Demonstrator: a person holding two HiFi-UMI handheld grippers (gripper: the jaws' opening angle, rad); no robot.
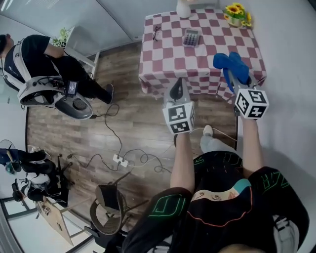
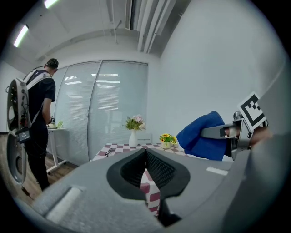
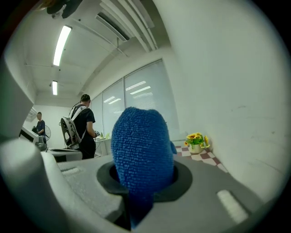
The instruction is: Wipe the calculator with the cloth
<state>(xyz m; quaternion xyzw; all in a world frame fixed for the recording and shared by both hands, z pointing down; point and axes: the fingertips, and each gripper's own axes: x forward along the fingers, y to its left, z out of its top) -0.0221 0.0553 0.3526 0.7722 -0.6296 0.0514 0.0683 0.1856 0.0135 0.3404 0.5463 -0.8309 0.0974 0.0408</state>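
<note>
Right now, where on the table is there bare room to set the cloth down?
Bare: the table's near strip between calculator and front edge, and the gap between calculator and sunflowers. Crowded: far edge with vase and sunflowers; glasses at left; right tool holds the cloth over the near right corner.

The room is brightly and evenly lit by ceiling strip lights (image 3: 62, 44); only faint shadows are cast on the floor (image 1: 133, 118). Both gripper views are ringed in black and bent at the edges. The cloth (image 3: 142, 154) is rendered sharply.
</note>
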